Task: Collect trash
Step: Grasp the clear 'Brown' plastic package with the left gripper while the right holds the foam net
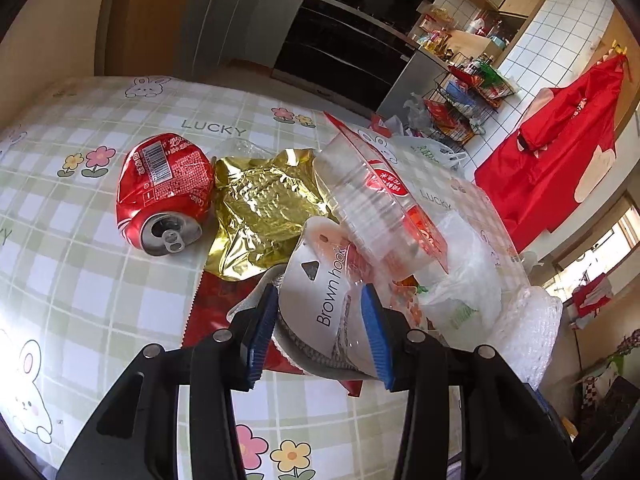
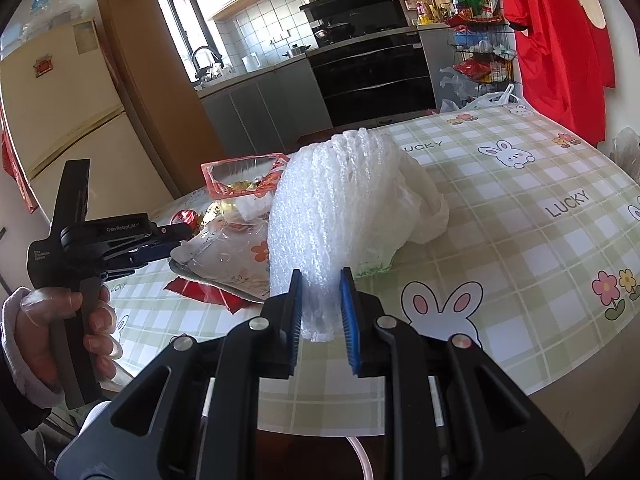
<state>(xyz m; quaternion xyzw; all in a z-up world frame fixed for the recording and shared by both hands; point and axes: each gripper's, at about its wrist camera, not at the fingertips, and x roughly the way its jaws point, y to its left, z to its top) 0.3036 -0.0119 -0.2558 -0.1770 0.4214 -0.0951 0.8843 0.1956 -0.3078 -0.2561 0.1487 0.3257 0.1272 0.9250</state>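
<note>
At lower centre, the left gripper grasps the white "Brown hook" blister package amid the trash heap. The right gripper clenches the crumpled white bubble wrap on the checked tablecloth.

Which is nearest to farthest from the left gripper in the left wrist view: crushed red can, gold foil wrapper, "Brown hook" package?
From the left gripper:
1. "Brown hook" package, between its fingers.
2. Gold foil wrapper, just beyond, up and left.
3. Crushed red can, farthest, left of the foil on the tablecloth.
</note>
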